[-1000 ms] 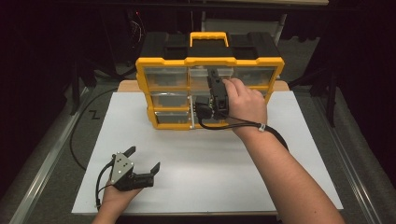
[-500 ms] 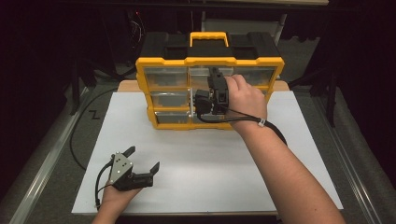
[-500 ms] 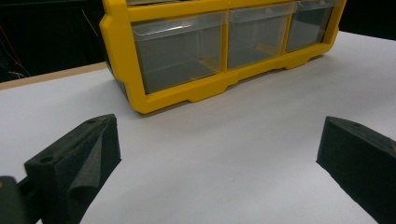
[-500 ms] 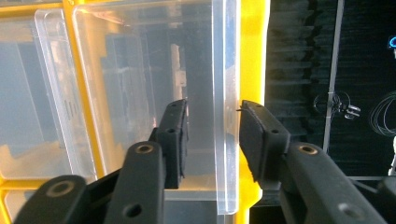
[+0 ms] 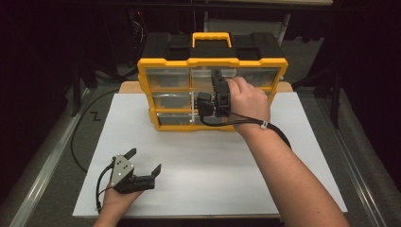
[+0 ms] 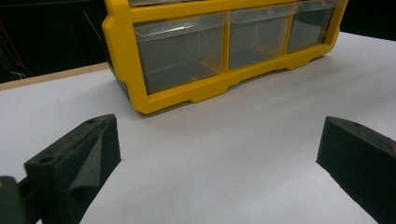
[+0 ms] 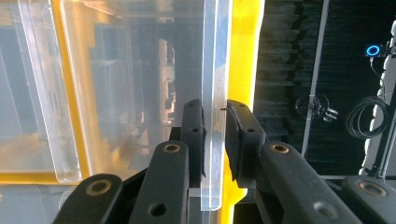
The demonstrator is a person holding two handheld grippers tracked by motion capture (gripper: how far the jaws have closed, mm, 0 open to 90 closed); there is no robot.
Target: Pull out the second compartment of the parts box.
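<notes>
A yellow organizer (image 5: pixel 212 62) with clear drawers stands upright at the back of the table. My right gripper (image 5: pixel 218 79) is at its top middle drawer (image 5: pixel 204 75). In the right gripper view the jaws (image 7: pixel 215 109) have just been closing, and both pads now press on the drawer's clear front lip (image 7: pixel 214 56), beside the yellow frame (image 7: pixel 243 51). My left gripper (image 5: pixel 145 160) rests near the table's front left and stands open. In the left gripper view its jaws (image 6: pixel 219 140) are wide apart over bare white table, with the organizer's bottom row (image 6: pixel 121 56) beyond.
A white sheet (image 5: pixel 208 161) covers the table. A black cable (image 5: pixel 75 142) loops off the left edge beside a metal rail. The right gripper's cable (image 5: pixel 279 135) trails over the wrist. Dark equipment surrounds the table.
Almost nothing differs: the right hand stays at the top middle drawer and the left gripper lies where it was.
</notes>
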